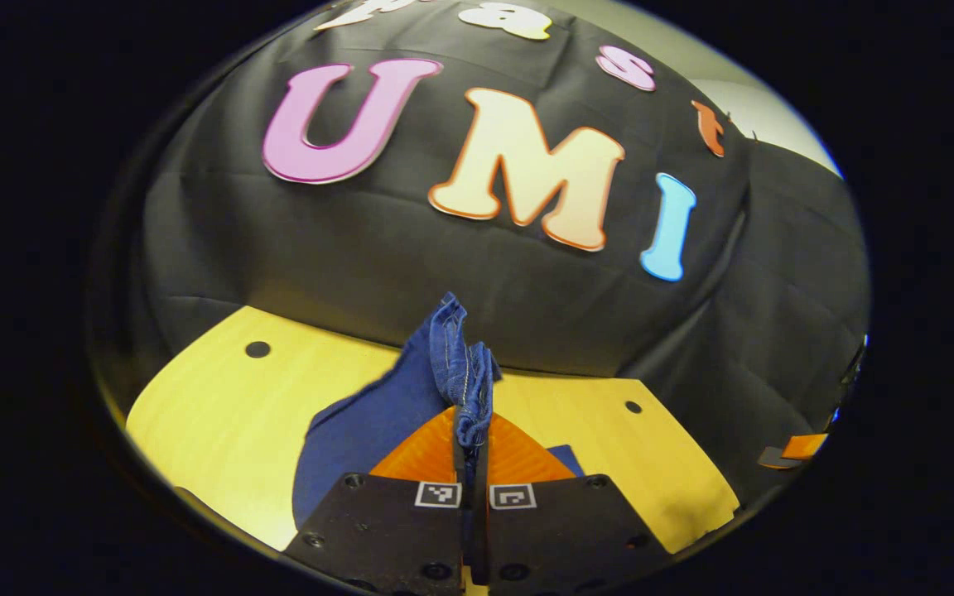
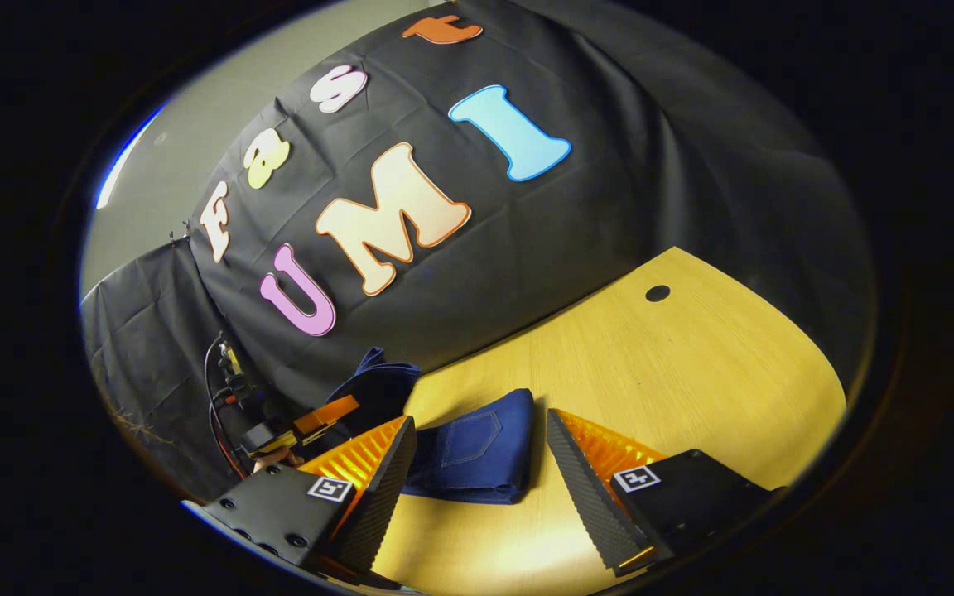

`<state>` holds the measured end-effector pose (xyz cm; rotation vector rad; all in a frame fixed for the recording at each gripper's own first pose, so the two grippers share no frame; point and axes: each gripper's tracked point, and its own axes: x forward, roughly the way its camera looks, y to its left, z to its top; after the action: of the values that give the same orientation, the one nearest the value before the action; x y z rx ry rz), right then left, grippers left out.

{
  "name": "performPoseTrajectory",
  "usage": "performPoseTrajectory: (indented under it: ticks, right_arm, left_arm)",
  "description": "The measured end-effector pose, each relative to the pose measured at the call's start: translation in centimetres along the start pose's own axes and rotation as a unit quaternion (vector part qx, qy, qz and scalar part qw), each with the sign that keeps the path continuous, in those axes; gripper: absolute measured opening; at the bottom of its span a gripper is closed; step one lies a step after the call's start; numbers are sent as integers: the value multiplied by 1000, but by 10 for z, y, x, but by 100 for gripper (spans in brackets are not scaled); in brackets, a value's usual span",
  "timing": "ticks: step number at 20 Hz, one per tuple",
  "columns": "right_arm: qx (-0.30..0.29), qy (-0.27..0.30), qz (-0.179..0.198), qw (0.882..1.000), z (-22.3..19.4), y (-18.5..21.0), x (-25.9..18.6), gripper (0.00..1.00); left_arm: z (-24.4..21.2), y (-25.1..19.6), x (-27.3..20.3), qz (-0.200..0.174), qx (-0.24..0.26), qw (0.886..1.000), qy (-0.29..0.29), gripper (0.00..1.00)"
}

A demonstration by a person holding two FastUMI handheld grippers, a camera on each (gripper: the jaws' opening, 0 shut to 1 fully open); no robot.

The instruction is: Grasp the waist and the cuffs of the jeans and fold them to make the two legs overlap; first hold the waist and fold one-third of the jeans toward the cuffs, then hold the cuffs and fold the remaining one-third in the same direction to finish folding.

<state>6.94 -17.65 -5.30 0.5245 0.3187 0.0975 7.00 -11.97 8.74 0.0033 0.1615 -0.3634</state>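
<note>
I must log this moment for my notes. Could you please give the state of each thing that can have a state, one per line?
jeans: partly folded on the table, one end lifted by the left gripper
left gripper: shut on a bunched hem of the jeans, held above the table
right gripper: open, holding nothing, fingers either side of the folded part in its view
table: bare wood beside the jeans

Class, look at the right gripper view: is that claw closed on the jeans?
No: the right claw stands wide open, its fingers either side of the folded jeans lying on the table.
</note>
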Motion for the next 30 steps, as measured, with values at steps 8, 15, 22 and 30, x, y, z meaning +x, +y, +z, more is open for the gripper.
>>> performPoseTrajectory:
  ticks: [8, 15, 22, 30]
  right_arm:
    - [4, 22, -19, 1000, -24, -28, -14, 98]
    - [-6, 37, -15, 999, -35, -25, -5, 98]
    - [-28, 37, 2, 999, -42, 13, 1, 98]
    - [-51, 13, 0, 999, -53, 82, 10, 98]
  left_arm:
    - [-115, -49, 9, 23, 48, 995, 89, 0]
    - [-190, -96, 5, -34, 46, 983, 172, 48]
    - [-118, -58, -46, -8, 47, 993, 111, 94]
    - [-64, 42, -121, 69, 8, 996, 48, 94]
